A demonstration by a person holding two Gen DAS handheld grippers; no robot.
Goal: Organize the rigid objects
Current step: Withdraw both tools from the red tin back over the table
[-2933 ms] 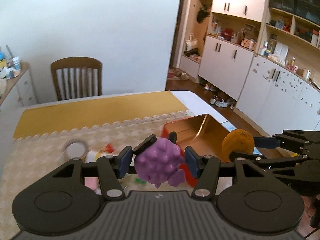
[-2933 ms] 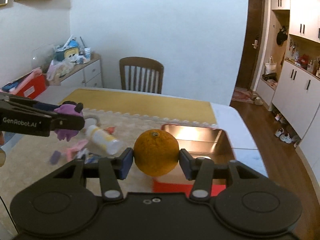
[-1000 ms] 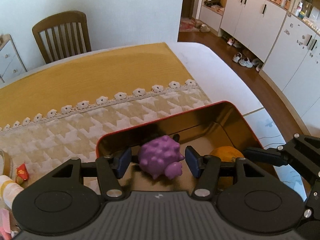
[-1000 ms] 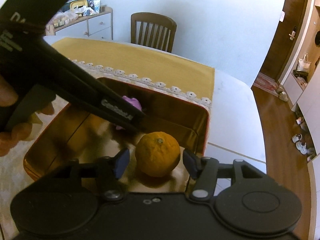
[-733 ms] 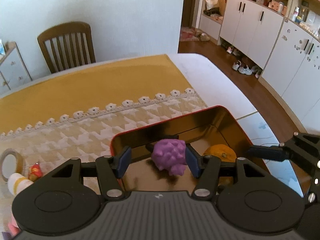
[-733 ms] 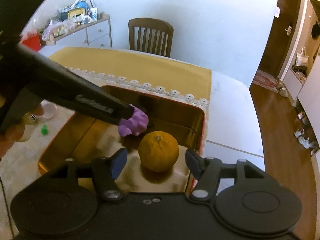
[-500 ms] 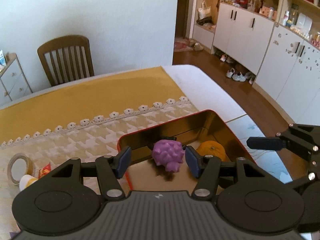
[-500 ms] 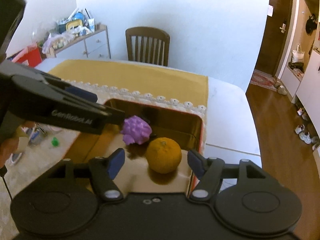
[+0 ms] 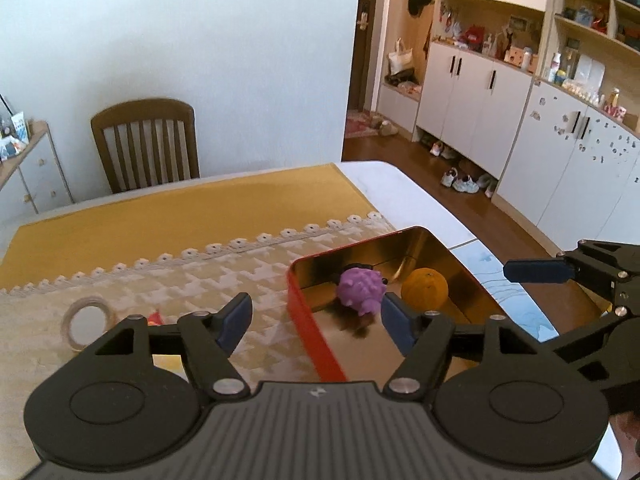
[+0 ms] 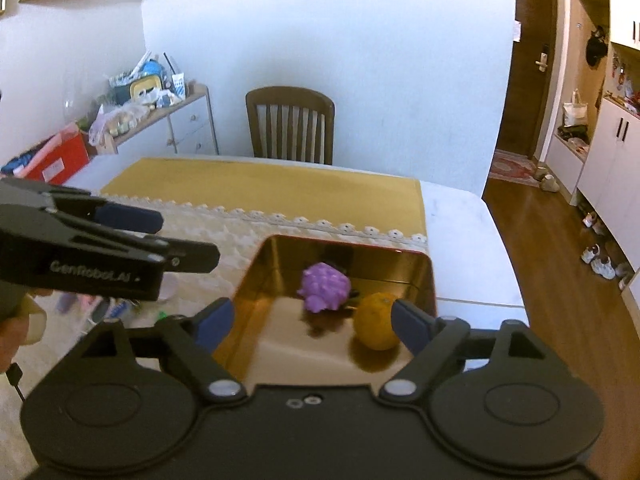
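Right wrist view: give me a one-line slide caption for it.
Open right gripper above the red tin, where the purple spiky toy and orange lie; open left gripper alongside.

both wrist views above table, sharing red tin [image 9: 308,300]

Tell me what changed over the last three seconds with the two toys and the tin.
Both were let go. The left gripper carried the purple spiky toy into the red tin, released it and drew back open. The right gripper did the same with the orange, which now lies beside the toy. The tin, the tape roll and the chair stayed put.
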